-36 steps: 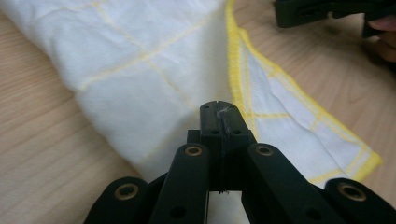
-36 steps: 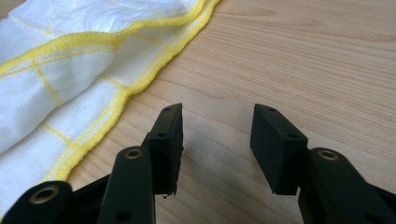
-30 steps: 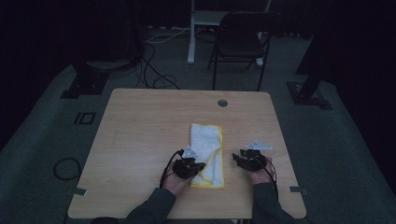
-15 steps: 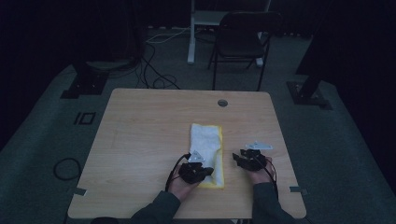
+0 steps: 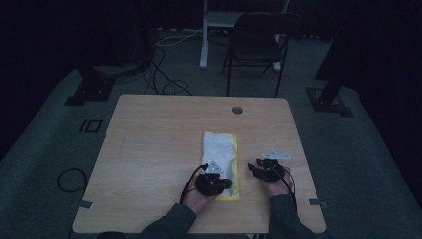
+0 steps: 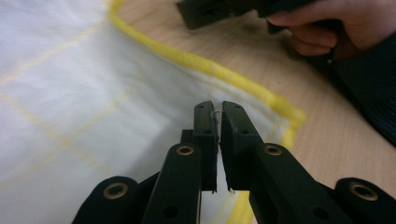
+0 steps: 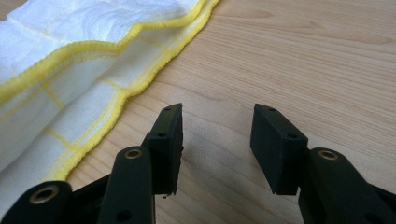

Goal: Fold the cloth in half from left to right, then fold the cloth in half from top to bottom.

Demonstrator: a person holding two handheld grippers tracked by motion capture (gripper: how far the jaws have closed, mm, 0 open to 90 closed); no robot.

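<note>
The wooden bench is seen whole from the high view, with a dark floor, a chair and cables behind it; neither gripper view gives that surround. A white cloth with yellow edging is laid folded in a long strip at mid-bench, its near end under the left hand-held gripper. In the high view the cloth reads as a plain pale strip; the faint yellow grid lines on it and the stacked wavy hemmed edges are made out in the gripper views alone.

The left hand-held gripper is seen over the cloth's near corner, jaws parted by a thin slit, a few white fibres caught at the tips; no cloth is seen pinched between them, so it is taken as released. The jaws have just been opening a little. The other hand on its gripper is caught at the top right of the left gripper view.

The right hand-held gripper is held released, jaws well apart over bare wood, just beside the cloth's hem and not touching it. From the high view, the right hand-held gripper is placed right of the cloth, but the jaw gap cannot be judged there.
</note>
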